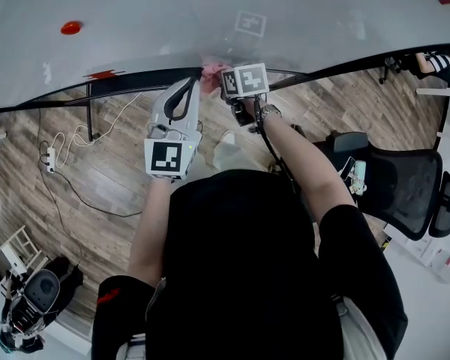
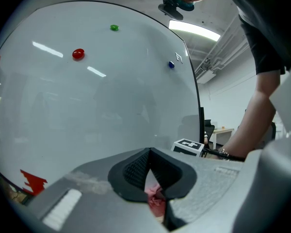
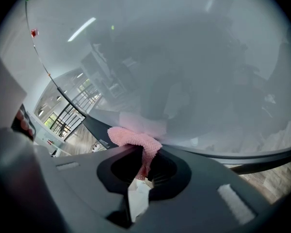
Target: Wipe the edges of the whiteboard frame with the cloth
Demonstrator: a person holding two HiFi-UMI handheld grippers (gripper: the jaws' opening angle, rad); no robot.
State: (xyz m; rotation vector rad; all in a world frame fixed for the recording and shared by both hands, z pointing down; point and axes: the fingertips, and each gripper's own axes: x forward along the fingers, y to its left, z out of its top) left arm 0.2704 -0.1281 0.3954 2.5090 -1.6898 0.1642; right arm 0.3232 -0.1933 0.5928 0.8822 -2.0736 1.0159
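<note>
We stand at the bottom edge of the whiteboard, so the biggest risk is pushing on the board itself. If we press too hard, the panel could rock or shift and the wipe would smear rather than clean. The dark frame is narrow, and a slight tilt would take us off it onto the board face.

The right gripper has its jaws clamped on the pink cloth, which bunches against the frame. The left gripper has its jaws drawn together, and a little of the same cloth seems nipped between them. With both holding one small cloth, pulling apart could tear it free of either grip. A white tag hanging below the right jaws might snag.
</note>
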